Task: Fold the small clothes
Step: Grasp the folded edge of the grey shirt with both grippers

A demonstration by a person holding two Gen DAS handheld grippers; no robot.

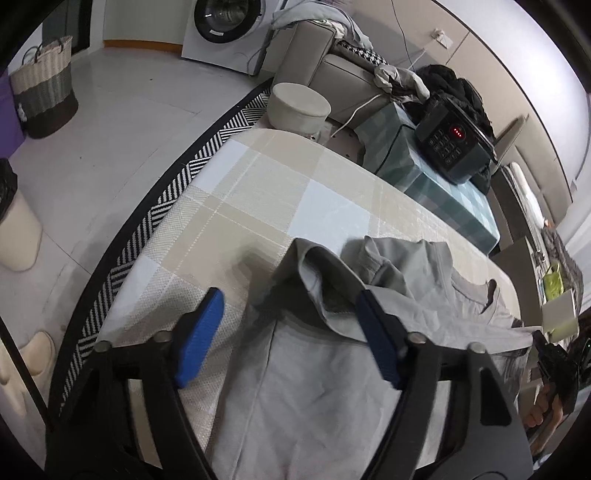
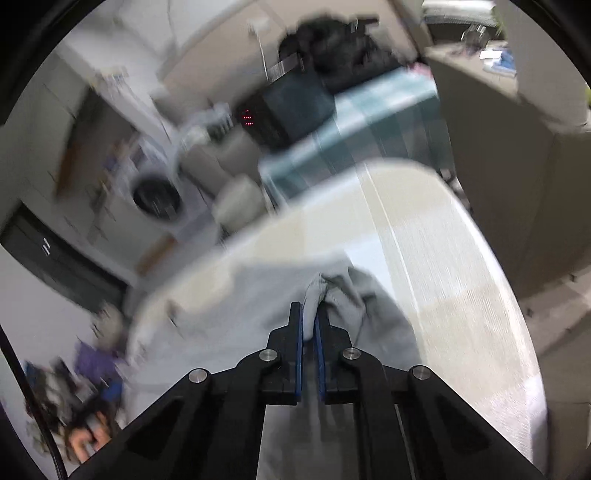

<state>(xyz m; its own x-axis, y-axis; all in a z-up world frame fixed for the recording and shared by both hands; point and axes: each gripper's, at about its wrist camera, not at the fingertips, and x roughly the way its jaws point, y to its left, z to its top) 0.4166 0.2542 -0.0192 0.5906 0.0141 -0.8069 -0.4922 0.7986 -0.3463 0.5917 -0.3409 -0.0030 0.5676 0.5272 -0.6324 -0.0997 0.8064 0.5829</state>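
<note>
1. Folding item: grey garment [image 1: 332, 369], a small soft piece, lies rumpled on the checked tablecloth [image 1: 258, 192] of the table, spread toward the table's near edge, with a raised fold bunched at its far side.
2. Right gripper [image 2: 309, 314]: blue pads pressed together on a pinched ridge of the grey garment [image 2: 321, 291]; cloth rises between the fingertips. View is smeared, so detail of the grip is limited.
3. Left gripper [image 1: 291, 317]: jaws spread wide, nothing between them, poised above the garment's near-left portion; one blue pad over bare tablecloth, the other over cloth.
4. Step in hand, as judged: carrying the pinched edge across to lay one fold.
5. Handling notes: keep the clamp firm on the ridge; draw the cloth low and level so it does not drag the whole garment toward the table edge; bring the open gripper down to pin or take the matching edge; align edges before release.
6. Background: dark keypad appliance [image 1: 454, 144], washing machine [image 1: 221, 26], woven basket [image 1: 44, 85].
</note>
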